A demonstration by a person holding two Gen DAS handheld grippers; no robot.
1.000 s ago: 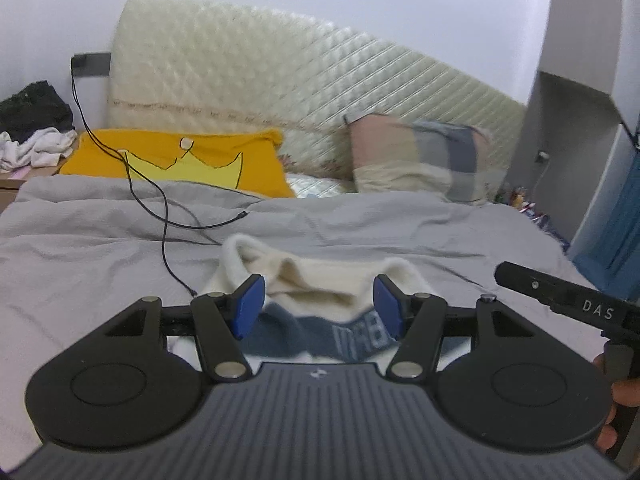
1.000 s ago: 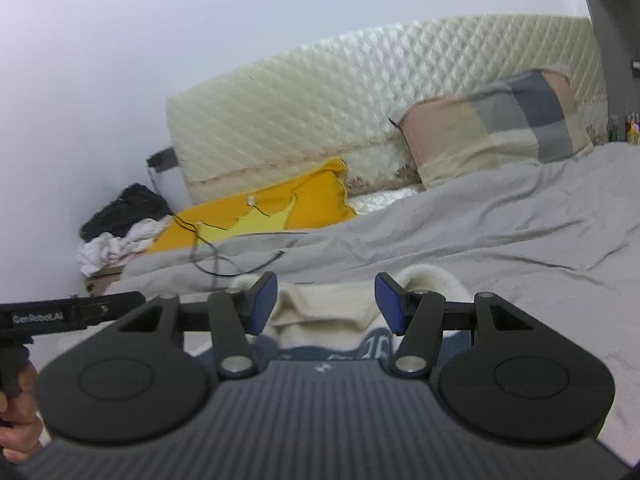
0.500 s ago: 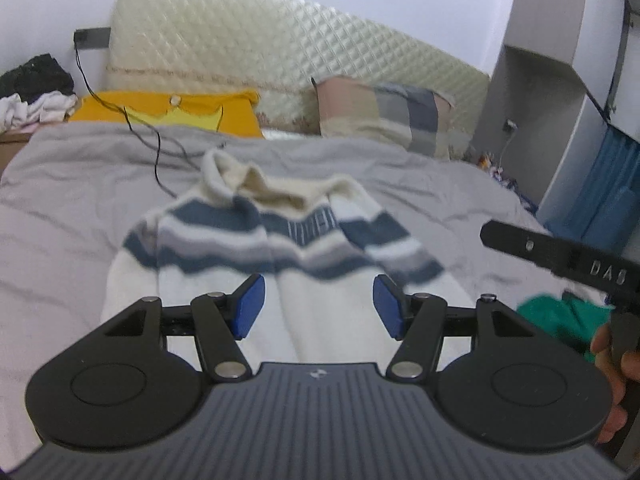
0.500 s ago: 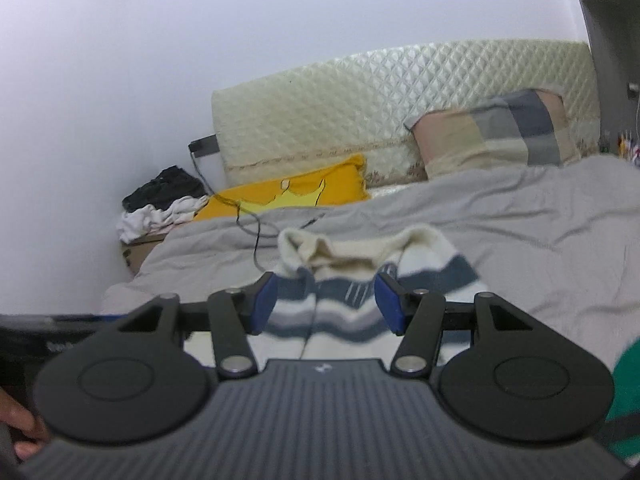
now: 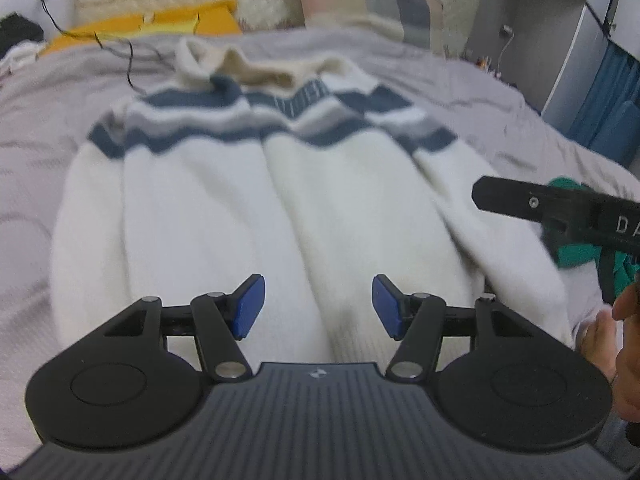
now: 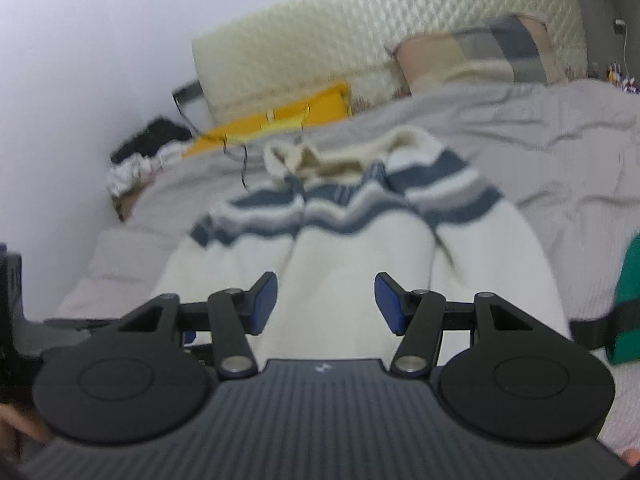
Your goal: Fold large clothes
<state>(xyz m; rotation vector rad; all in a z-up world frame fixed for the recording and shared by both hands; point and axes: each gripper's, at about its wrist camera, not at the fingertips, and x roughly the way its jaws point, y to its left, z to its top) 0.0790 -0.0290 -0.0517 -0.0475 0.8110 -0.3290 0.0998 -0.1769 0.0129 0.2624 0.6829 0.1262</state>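
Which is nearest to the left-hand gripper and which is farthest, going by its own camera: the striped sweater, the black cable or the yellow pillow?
From the left gripper:
1. Striped sweater, spread on the bed straight ahead under the open fingers.
2. Black cable, on the grey cover left of the collar.
3. Yellow pillow, far left against the headboard.
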